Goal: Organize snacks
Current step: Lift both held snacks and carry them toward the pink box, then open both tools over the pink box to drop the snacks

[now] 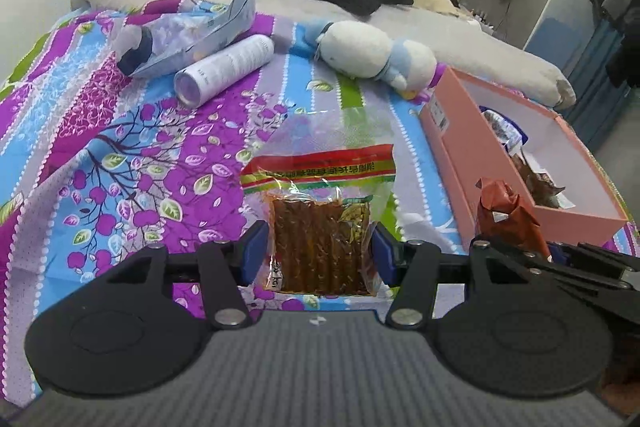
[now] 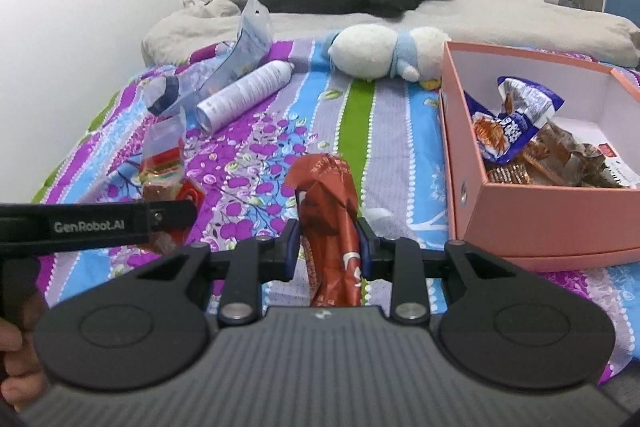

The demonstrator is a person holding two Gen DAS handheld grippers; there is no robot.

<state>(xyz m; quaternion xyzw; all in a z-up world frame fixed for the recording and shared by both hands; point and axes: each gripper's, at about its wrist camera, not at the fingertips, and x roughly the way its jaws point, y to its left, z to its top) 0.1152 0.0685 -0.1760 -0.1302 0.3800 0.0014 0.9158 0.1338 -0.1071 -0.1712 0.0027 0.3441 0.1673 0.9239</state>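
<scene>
A: Left tongs (image 1: 320,251)?
B: Clamped on clear spicy-strip pack (image 1: 320,235), held above bedspread (image 1: 120,147).
A: Right tongs (image 2: 328,247)?
B: Clamped on red packet (image 2: 330,223), left of pink box (image 2: 520,223) holding snacks (image 2: 516,127).

The left gripper (image 1: 319,255) is matte black, with two round discs flanking a grey ribbed plate, angular link arms pinned by silver rivets, and blue-padded fingers (image 1: 256,247). The right gripper (image 2: 326,247) has the same build: black discs, a grey ribbed centre plate with a small white mark, silver pivots and dark blue pads on its fingers (image 2: 290,247). Seen from the right wrist view, the left gripper's black side bar bears white "GenRobot.AI" lettering, and a bare hand (image 2: 16,363) shows at the lower left edge.
</scene>
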